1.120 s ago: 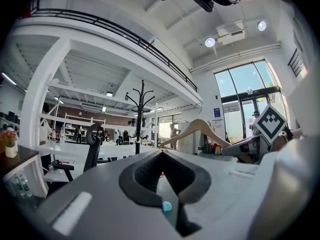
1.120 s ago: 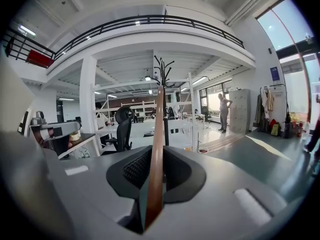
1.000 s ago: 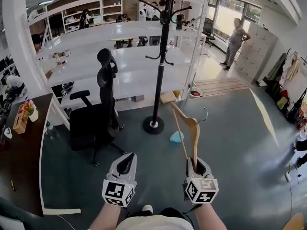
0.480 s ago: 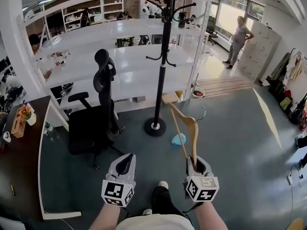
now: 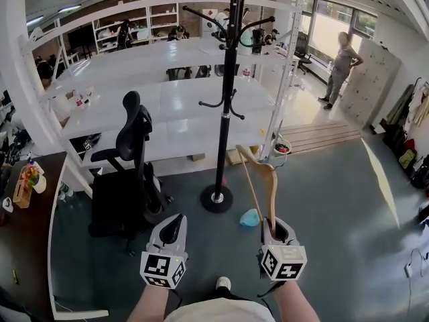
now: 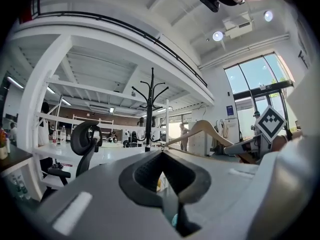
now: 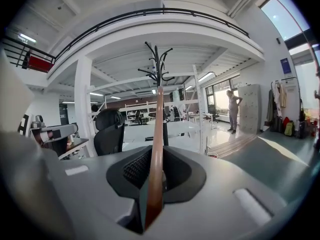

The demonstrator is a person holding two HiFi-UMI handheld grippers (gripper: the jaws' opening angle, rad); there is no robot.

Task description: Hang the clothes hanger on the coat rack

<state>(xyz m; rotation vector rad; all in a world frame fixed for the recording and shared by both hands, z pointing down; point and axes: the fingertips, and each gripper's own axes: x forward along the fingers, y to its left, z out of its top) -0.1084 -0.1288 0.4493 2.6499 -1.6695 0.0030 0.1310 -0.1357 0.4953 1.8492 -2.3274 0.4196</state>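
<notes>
Right tool point(image 5: 274, 227) is clamped on one arm of the smooth light wooden clothes hanger point(image 5: 267, 180). The hanger sticks up and away from the tool, out over the floor, near the tall black metal coat rack point(image 5: 228, 106) but not touching it. In the right gripper view its varnished brown edge runs straight up between the dark ribbed pads, lined up with the rack's pole. Left tool point(image 5: 173, 225) has its jaws together on nothing, held low just beside the right one. Each tool carries a cube with black-and-white square markers. The rack is a slim pole with curved hook arms and a round disc base, standing on a glossy grey-blue floor point(image 5: 322, 200). A black mesh office chair point(image 5: 127, 173) sits left of it, with long white tabletops point(image 5: 167, 106) and white shelving behind it, plus a dark wooden tabletop point(image 5: 20, 227) at the near left.
</notes>
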